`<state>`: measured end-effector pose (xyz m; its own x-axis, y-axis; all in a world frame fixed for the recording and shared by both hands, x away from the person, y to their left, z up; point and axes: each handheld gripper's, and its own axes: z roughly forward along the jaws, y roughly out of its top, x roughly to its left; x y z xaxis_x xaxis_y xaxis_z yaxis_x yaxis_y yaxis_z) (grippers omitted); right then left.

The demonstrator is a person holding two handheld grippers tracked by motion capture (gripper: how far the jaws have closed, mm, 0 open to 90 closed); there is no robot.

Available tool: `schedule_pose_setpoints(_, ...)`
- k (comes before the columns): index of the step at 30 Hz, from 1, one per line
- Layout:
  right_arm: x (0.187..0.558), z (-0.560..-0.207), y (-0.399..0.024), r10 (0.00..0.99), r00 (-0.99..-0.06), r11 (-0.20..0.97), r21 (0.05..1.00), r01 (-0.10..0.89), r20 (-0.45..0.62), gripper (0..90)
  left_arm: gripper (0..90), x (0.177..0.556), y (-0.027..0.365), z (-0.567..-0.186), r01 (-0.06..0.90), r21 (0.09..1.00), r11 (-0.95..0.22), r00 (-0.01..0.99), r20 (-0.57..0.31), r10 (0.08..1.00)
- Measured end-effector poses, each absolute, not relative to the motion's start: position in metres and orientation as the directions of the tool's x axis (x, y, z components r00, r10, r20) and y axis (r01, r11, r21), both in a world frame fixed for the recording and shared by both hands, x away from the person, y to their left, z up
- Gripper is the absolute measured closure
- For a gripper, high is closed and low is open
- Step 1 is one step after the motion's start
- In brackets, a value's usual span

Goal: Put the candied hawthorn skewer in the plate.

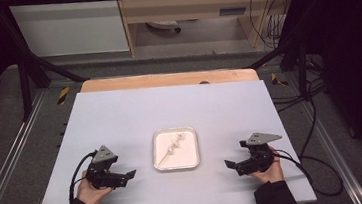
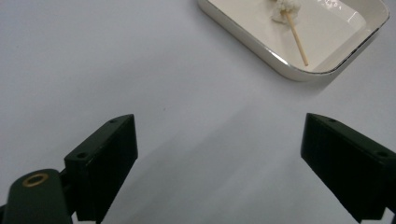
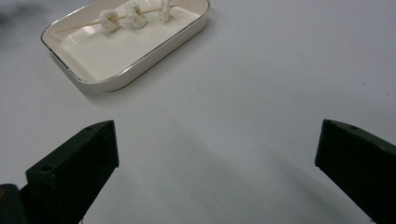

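Resting both sides of tray (image 1: 177, 165), mid-table: left gripper (image 1: 130, 175) at 9 o'clock, right gripper (image 1: 230, 165) at 3 o'clock, both jaws wide, empty. Skewer (image 3: 84, 24) with three white pieces (image 3: 135, 14) lying inside tray. Likely between steps; next: reach in, pinch stick end.

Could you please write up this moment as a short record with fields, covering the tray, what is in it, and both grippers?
surface: pale table top
tray: white rectangular tray near the table's middle, between the two grippers
contents: wooden skewer lying in the tray, three white pieces threaded on it
left gripper: on the table left of the tray, jaws wide apart, nothing between them
right gripper: on the table right of the tray, jaws wide apart, nothing between them
contact: neither gripper touches the tray
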<state>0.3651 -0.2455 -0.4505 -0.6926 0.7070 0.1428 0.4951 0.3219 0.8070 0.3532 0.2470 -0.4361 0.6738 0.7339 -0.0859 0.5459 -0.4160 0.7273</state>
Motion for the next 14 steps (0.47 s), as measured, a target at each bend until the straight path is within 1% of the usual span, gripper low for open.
schedule_pose_setpoints(6,0.362,-0.452,-0.246,0.706,-0.693,0.327,0.801,0.502,0.146,0.3,11.1,0.350,0.262,-0.446,0.554,0.734,-0.394,0.657,-0.095,0.748)
schedule_pose_setpoints(14,0.361,-0.454,-0.246,0.701,-0.697,0.334,0.795,0.506,0.148,0.3,11.4,0.348,0.267,-0.449,0.557,0.738,-0.380,0.655,-0.109,0.748)
